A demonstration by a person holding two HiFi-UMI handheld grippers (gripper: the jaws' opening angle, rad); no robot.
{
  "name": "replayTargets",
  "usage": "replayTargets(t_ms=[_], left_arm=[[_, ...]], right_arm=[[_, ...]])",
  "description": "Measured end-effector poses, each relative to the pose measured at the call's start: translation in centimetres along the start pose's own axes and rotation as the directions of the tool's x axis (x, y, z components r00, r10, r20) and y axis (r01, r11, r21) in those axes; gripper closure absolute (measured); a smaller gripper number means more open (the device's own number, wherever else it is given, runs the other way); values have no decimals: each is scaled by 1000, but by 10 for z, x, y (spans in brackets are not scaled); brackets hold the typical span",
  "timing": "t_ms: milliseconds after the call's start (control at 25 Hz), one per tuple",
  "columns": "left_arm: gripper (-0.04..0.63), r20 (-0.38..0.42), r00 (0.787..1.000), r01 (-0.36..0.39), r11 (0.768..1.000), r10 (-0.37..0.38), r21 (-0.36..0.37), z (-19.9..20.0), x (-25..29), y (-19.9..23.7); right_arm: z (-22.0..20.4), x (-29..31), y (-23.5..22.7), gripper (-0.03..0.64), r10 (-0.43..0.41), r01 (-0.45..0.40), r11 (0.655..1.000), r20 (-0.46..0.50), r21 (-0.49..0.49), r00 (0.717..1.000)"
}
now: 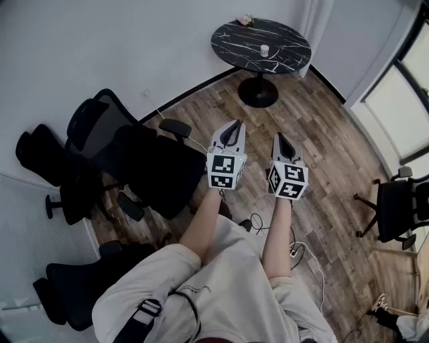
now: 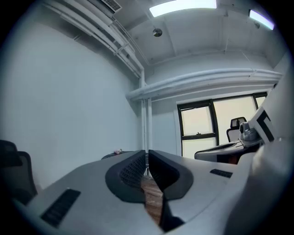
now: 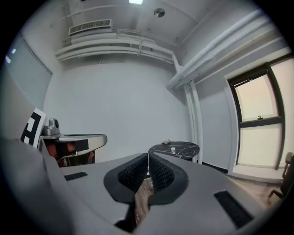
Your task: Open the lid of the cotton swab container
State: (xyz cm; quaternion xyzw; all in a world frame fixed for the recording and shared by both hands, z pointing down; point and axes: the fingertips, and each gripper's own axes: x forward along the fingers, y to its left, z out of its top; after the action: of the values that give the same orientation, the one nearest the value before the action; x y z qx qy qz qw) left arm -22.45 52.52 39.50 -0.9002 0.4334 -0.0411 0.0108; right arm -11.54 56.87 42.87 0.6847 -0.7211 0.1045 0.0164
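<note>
A small white cotton swab container stands near the middle of a round black marble table at the far end of the room; it also shows tiny in the right gripper view. My left gripper and right gripper are held side by side in front of the person, well short of the table. Both are shut with nothing between their jaws. In the left gripper view the jaws meet and point level toward the wall; in the right gripper view they meet too.
Several black office chairs crowd the left side by the white wall. Another black chair stands at the right near the window. A small pink thing lies at the table's far edge. Cables and a power strip lie on the wood floor.
</note>
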Motion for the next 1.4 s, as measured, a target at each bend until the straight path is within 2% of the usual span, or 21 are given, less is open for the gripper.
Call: replayTargets(t_ms=[160,280,400,520,680,760,840,920,1000,1280,1400], left_arm=[[560,10,1000,7,1000,-7,-22,6,-1,-4],[560,-3,1000,14,1000,-14,-14,5,0,-6],[560,11,1000,-14,1000,14,-22,7,-2,3],[560,28,998,-55,998,56,-35,8,-1,10],[560,33,997,-74,996,75,-40,2,12,7],[560,25,998,-56,998,57,-22,1,21,3],[560,24,998,-51,999,51,-4,3,29,6],[560,43,995,-88,996,89,-12,7,33,20],[560,55,992,-115,993,116,-16,9,40,36],[560,2,991,-133,990,133,-55,-10,84,65],[560,-15,988,-152,985,151,-77,-17,108,77]], right_arm=[[1,-3,-8,581,-4,4,1000,-1,-7,1000],[-1,-2,-18,581,-40,39,999,-32,-32,999],[-4,-4,-23,581,-73,71,996,-37,-47,997],[-7,-6,-17,580,-12,11,999,-26,-32,1000],[-17,3,-9,583,99,-105,992,-78,-68,992],[-17,12,-15,583,108,-111,993,-68,-44,992],[-11,21,-24,583,102,-101,995,-30,26,994],[-4,29,-31,583,91,-91,993,-2,71,996],[1,39,-34,583,89,-89,994,7,70,996],[-6,85,-48,584,94,-91,994,-44,57,995],[-14,107,-52,583,121,-113,988,-72,108,990]])
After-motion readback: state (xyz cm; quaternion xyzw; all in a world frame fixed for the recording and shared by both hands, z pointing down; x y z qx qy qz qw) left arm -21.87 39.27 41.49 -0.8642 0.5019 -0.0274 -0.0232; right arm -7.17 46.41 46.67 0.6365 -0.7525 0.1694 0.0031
